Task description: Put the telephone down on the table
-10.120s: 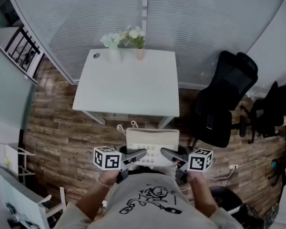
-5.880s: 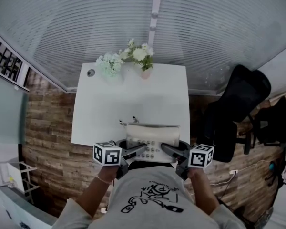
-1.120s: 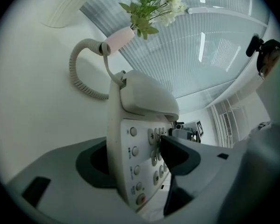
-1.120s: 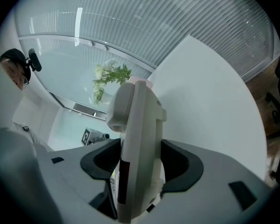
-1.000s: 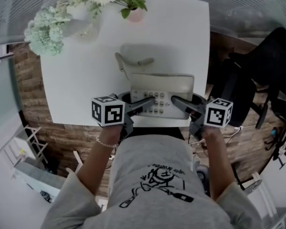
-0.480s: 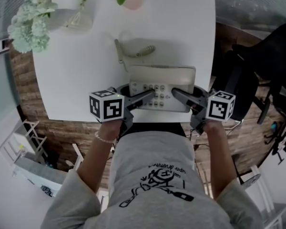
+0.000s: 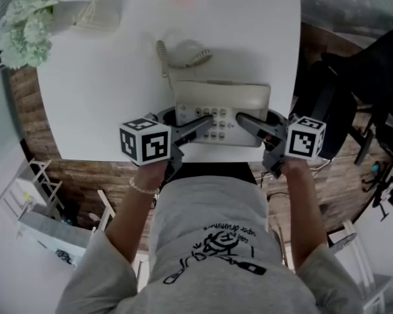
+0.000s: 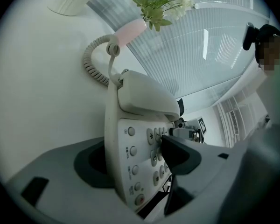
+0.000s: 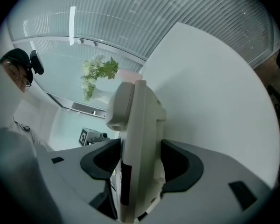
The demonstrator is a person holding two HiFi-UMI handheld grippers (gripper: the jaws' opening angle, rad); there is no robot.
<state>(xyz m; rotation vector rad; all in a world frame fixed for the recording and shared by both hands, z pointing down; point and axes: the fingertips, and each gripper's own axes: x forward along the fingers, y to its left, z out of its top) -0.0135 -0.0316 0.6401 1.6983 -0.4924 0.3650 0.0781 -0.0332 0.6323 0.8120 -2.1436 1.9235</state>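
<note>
The left gripper (image 7: 206,122) and the right gripper (image 7: 243,120) each squeeze one end of the cream telephone (image 7: 223,97), which is level at the near edge of the white table (image 7: 105,97), with its curly cord (image 7: 183,59) on the far side.

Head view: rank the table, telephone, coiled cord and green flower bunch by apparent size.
1. table
2. telephone
3. green flower bunch, cut off by the frame edge, so its rank against the telephone is unsure
4. coiled cord
</note>
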